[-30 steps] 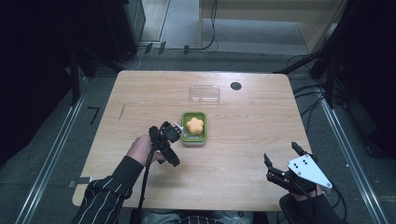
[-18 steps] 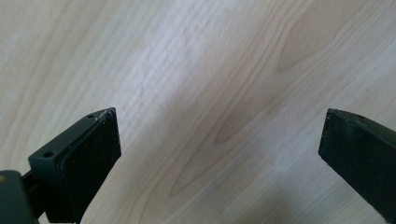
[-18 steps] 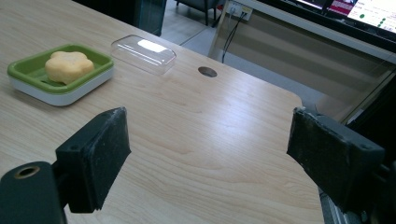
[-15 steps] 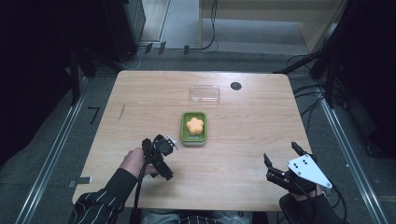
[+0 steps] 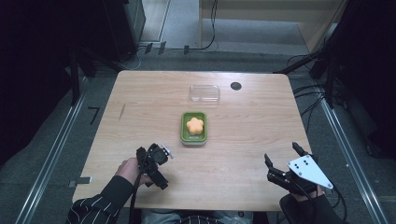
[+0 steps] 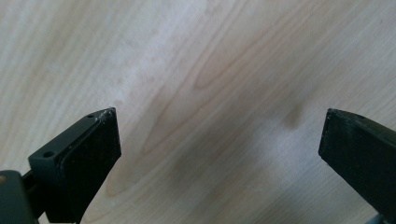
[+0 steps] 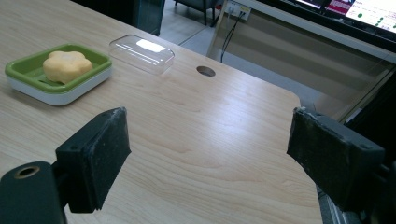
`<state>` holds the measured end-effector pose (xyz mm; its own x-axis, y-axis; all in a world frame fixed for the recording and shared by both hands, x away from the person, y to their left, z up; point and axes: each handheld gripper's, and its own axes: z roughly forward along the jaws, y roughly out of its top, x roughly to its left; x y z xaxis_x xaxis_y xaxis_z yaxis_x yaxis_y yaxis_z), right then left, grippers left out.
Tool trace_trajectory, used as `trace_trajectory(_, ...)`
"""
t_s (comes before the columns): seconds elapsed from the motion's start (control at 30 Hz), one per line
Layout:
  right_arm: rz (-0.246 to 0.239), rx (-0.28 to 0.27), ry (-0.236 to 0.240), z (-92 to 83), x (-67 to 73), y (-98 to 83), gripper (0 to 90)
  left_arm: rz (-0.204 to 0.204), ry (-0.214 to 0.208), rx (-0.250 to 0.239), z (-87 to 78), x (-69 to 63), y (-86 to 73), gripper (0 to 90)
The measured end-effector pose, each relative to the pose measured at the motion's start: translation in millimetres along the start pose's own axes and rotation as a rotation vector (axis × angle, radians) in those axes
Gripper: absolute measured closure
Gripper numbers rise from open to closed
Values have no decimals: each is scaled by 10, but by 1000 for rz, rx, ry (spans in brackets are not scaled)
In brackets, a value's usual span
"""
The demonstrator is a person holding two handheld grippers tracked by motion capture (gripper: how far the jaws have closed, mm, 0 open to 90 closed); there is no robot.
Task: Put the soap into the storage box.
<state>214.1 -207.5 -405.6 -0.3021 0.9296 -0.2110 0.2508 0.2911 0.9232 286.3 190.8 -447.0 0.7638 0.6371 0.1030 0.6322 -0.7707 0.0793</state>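
High view, left gripper [image 5: 154, 161] empty, jaws apart, over bare table [image 5: 140, 93], right gripper [image 5: 285, 163] likewise spread, soap dish [image 5: 194, 127] between.

Table [image 5: 140, 107]: pale wood grain, smooth, a soft sheen is shown.
Lid [image 5: 204, 93]: clear glossy plastic.
Dish [image 7: 28, 67]: green and white plastic, smooth.
Soap [image 7: 67, 66]: matt yellow.
Tongs' pads [image 7: 100, 154]: black, matt, rough.

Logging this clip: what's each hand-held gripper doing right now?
Left hand-held gripper: open, empty, over bare table.
Right hand-held gripper: open, empty.
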Motion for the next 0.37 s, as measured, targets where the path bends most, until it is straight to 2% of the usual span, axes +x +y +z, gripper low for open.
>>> trace_trajectory(0.2, 0, -2, -5, -11, -4, -4, 134, -6, 2, 15, 30, 1, -57, 0)
trace_trajectory(0.37, -2, -1, -6, -7, 1, -6, 133, -4, 4, -5, 33, 3, -32, 0)
